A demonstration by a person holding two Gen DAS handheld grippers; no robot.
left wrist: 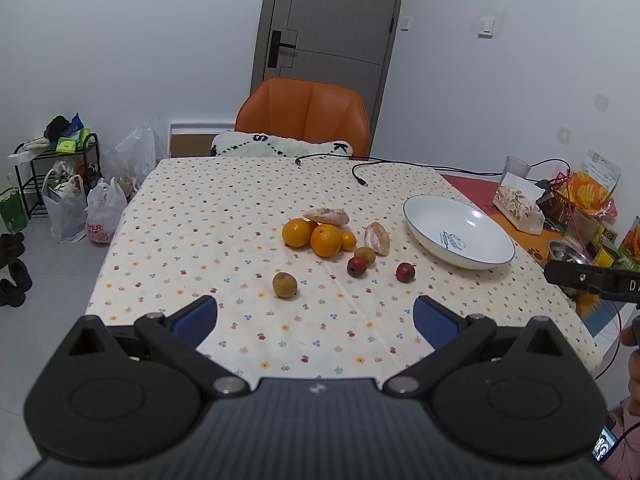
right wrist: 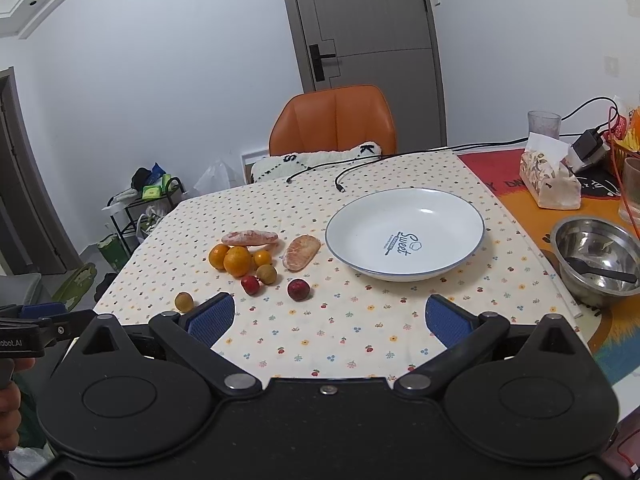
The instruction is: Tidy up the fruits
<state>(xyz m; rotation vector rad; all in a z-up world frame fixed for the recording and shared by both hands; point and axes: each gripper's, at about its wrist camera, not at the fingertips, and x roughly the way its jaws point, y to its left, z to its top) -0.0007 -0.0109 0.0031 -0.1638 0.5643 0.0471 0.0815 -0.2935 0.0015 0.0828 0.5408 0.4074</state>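
Left gripper (left wrist: 316, 320): fingers spread wide, blue pads apart, nothing between them; it hovers over the near edge of the table, well short of the fruit.
Right gripper (right wrist: 330, 318): fingers likewise wide apart and holding nothing, above the near edge of the table, in front of the plate.
Table (left wrist: 224, 216): covered by a cream cloth with small flower and fruit prints.
Plate (right wrist: 452, 204): white with a blue rim and the word "Sweet" inside, empty, to the right of the fruit.
Oranges (left wrist: 326, 240): two large ones touching side by side, a smaller one (left wrist: 348, 241) just beside them on the right.
Peeled citrus segments: one (left wrist: 326, 216) lies behind the oranges, touching them; another (left wrist: 377, 238) lies between the oranges and the plate.
Red fruits: one (left wrist: 357, 267) in front of the oranges, one (left wrist: 405, 272) nearer the plate, apart from each other.
Brown-green fruits: one (left wrist: 365, 255) just behind the left red fruit; another (left wrist: 285, 285) alone, closest to the left gripper.
Steel bowl (right wrist: 598, 260): right of the plate, off the cloth, with a dark spoon inside.
Orange chair (left wrist: 303, 118): at the far side of the table.
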